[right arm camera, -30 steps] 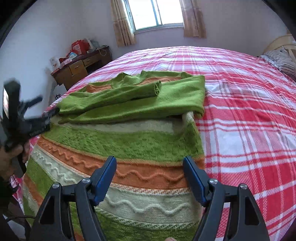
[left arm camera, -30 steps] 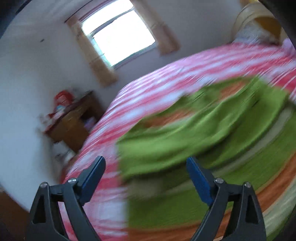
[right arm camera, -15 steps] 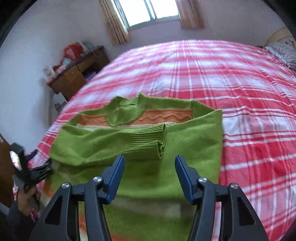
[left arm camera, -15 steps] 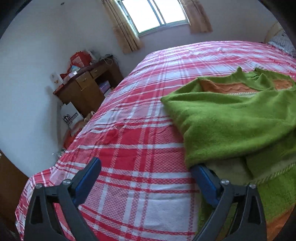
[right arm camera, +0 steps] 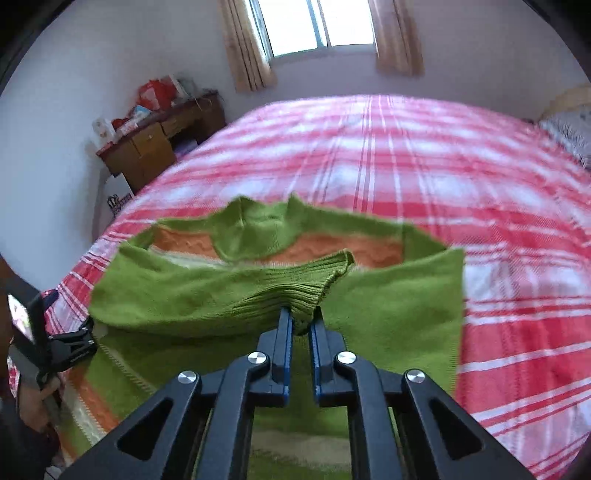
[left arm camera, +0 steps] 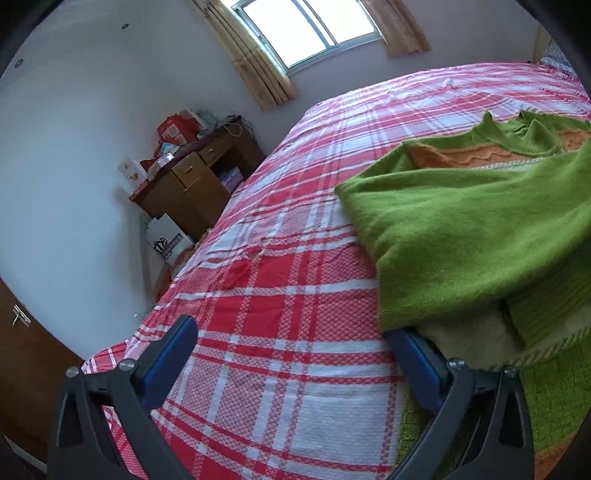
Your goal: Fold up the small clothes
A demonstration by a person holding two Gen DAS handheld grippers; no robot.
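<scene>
The green, orange and cream striped sweater (right arm camera: 388, 317) lies on the near part of the bed (right arm camera: 424, 177), spread over its red-and-white checked cover, with both sleeves folded in across the chest and the collar pointing toward the window (right arm camera: 314, 26). The right tool (right arm camera: 300, 326) has its two blue-lined fingers pressed together on the ribbed cuff (right arm camera: 295, 291) of the sleeve that lies across the top, a pinch of knit bunched between the tips. The left tool (left arm camera: 291, 339) stands at the sweater's left edge with its fingers spread wide apart; one finger sits over bare checked cover, the other is right against the folded green shoulder where it overhangs the cream stripe, and I cannot tell whether it touches the knit. Nothing is caught between them. From the right side the left tool shows at the bed's edge, gripped in a person's hand (right arm camera: 35, 400). A brown wooden desk (left arm camera: 192, 181) cluttered with red packages stands against the wall beyond the bed's corner, and a white paper bag (left arm camera: 166, 240) leans beside it.
</scene>
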